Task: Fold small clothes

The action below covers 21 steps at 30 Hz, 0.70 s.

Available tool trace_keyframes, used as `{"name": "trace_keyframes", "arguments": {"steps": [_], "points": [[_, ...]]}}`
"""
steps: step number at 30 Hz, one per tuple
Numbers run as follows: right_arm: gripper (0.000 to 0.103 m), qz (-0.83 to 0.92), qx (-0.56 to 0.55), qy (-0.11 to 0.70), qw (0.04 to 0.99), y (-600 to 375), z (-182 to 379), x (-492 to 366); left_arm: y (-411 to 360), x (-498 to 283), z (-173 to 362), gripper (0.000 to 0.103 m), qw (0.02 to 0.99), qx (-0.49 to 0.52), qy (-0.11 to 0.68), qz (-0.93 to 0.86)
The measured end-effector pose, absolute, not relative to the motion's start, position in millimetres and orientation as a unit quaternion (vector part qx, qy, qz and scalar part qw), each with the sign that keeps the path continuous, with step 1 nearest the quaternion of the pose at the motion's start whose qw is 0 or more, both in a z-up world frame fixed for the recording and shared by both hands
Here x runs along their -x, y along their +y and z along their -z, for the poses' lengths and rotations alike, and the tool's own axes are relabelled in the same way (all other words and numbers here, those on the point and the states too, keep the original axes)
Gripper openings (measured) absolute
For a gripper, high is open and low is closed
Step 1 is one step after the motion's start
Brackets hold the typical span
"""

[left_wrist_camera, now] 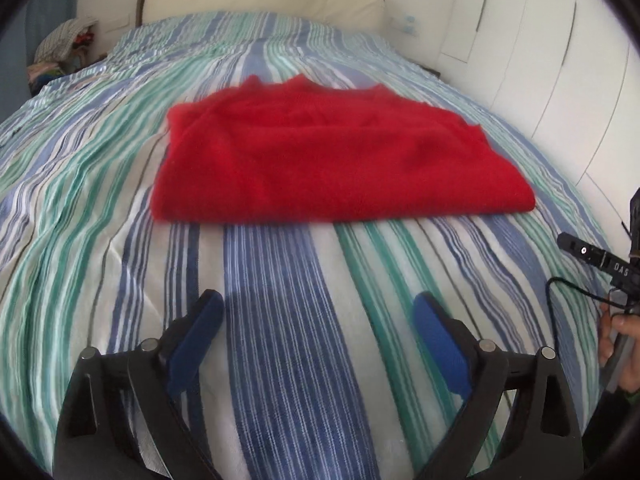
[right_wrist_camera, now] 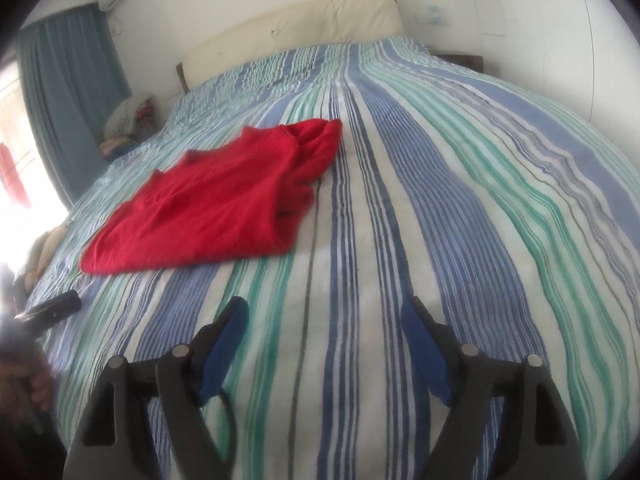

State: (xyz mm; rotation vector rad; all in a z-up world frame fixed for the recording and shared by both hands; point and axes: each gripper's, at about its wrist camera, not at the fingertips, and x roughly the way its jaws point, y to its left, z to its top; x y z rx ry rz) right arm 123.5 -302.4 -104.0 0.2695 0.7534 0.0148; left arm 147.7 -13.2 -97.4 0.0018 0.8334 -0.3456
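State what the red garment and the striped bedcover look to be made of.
Red garment: likely soft knit, wool or acrylic; matte, slightly fuzzy surface and ribbed neck edge. Striped bedcover: likely thin woven cotton; matte, with fine wrinkles and crinkled stripes. Blur leaves the fibres uncertain.

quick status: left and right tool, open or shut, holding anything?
Left tool: open, empty, over the bedspread, short of the red sweater.
Right tool: open, empty, over the bedspread.
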Motion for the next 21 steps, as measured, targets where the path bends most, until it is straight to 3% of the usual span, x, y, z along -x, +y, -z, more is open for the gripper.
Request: {"name": "trace_keyframes", "arguments": {"steps": [11, 21], "points": [[0.093, -0.017, -0.12, 0.373, 0.92, -296.5, 120.1, -126.7, -14.6, -149.8, 102.0, 0.101, 0.895, 0.005, 0.407, 0.185], [0.093, -0.023, -0.129, 0.37, 0.92, -299.3, 122.4, -125.0, -17.2, -149.8, 102.6, 0.101, 0.895, -0.002, 0.407, 0.181]]}}
